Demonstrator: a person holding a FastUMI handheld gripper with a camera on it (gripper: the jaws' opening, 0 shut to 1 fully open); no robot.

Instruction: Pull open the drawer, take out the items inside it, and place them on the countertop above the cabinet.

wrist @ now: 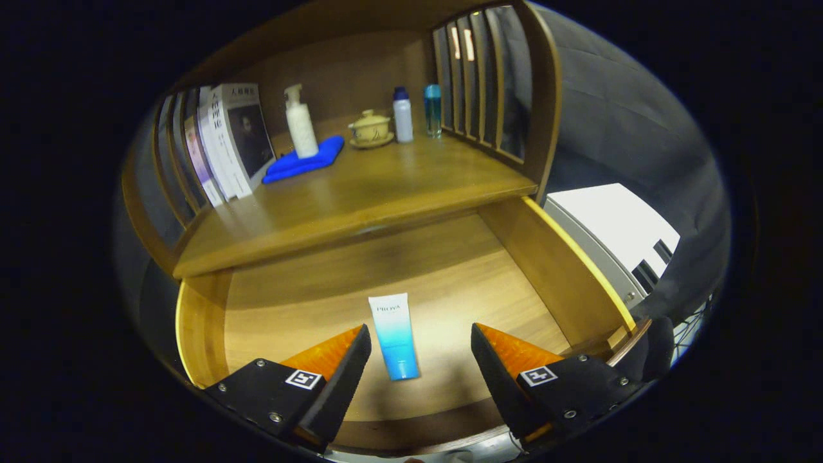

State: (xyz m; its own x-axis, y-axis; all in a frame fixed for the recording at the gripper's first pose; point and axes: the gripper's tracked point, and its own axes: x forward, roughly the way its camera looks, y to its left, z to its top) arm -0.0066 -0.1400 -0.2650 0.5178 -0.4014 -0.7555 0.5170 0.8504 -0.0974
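Note:
The wooden drawer (566, 270) stands pulled out below the countertop (360, 193). On its floor lies a white and blue tube (393, 335), flat, its blue end toward me. My gripper (421, 337) hovers open above the drawer, its fingers on either side of the tube's near half. The left fingertip (360, 341) and the right fingertip (479, 341) stand clear of the tube.
On the countertop stand books (228, 141) at the left, a white pump bottle (301, 123) on a blue cloth (305, 161), a lidded tea bowl (370, 128), a white bottle (402, 116) and a blue bottle (433, 110). Slatted sides (476, 77) flank it. A white appliance (617, 225) sits to the right.

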